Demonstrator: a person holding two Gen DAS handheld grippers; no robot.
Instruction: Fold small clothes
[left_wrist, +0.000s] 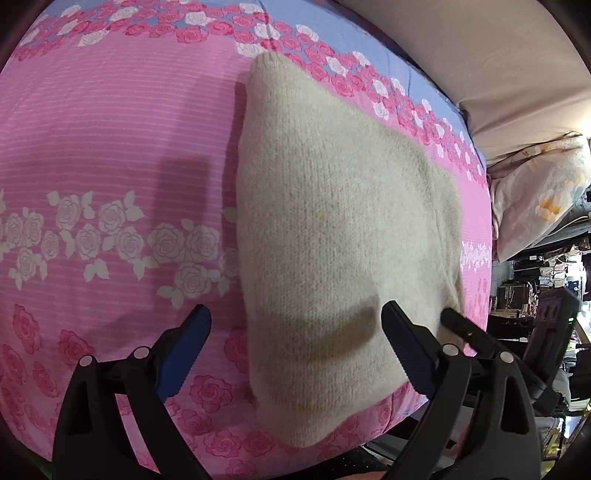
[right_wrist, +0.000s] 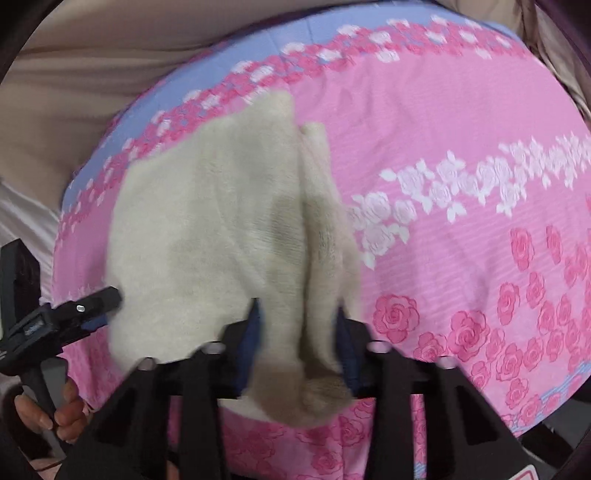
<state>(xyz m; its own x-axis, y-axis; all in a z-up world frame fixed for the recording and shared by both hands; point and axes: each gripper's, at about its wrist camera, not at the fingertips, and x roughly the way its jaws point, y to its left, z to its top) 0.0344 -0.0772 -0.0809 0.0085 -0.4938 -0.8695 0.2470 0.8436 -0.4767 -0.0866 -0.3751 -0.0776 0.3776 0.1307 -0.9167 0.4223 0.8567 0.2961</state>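
Cream knit garment (right_wrist: 221, 229) bunches between the clamped right gripper (right_wrist: 299, 332); left gripper (left_wrist: 295, 332) gapes above it.

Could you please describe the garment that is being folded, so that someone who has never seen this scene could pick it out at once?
Look at the bed covered by the pink rose-print sheet. On it, near the edge with the blue band, lies the cream knit garment, partly folded. It is the only plain, fuzzy, pale thing on the patterned fabric, and the right gripper pinches a fold of it.
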